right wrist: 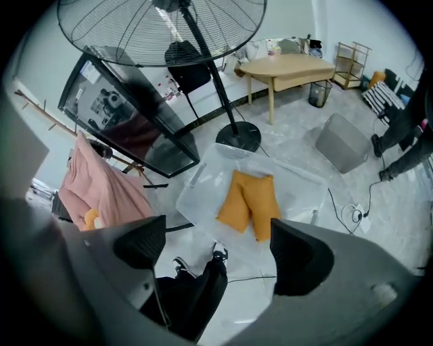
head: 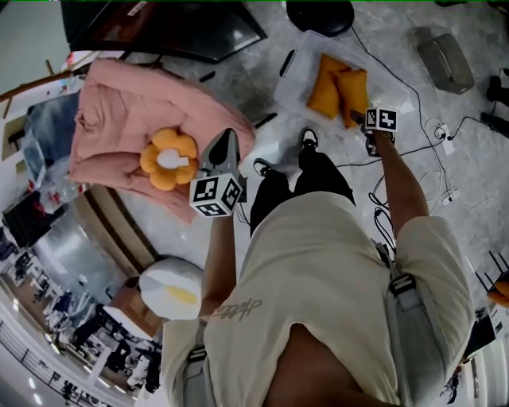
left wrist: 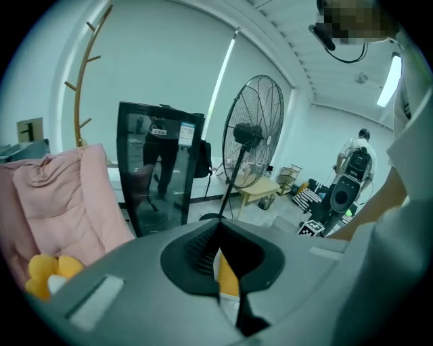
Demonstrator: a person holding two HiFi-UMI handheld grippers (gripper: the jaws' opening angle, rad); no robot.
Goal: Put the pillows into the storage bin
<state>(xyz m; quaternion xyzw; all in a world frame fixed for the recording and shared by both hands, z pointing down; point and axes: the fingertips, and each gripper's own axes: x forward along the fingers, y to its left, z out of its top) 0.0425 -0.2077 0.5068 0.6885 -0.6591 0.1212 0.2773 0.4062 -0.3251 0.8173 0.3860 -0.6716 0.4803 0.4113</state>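
Observation:
Two orange pillows (head: 338, 86) (right wrist: 250, 203) lie in the clear storage bin (head: 296, 78) (right wrist: 201, 188) on the floor. My right gripper (head: 359, 119) (right wrist: 220, 253) hangs above the bin's near side, open, with nothing between its fingers. On a pink quilt (head: 135, 111) (left wrist: 61, 203) rests a yellow flower pillow (head: 169, 159) (left wrist: 44, 270). Just right of it my left gripper (head: 224, 147) (left wrist: 218, 260) is shut, holding nothing; only a thin slit shows between its pads. A white egg pillow (head: 171, 290) with a yellow centre sits lower left.
A big standing fan (right wrist: 162, 20) (left wrist: 254, 132) and a dark glass-fronted frame (left wrist: 159, 162) stand beyond the bin. A wooden table (right wrist: 287, 67), a grey box (head: 445, 60) (right wrist: 342, 142) and cables (head: 441, 135) lie to the right. My legs and shoes (head: 306, 139) stand by the bin.

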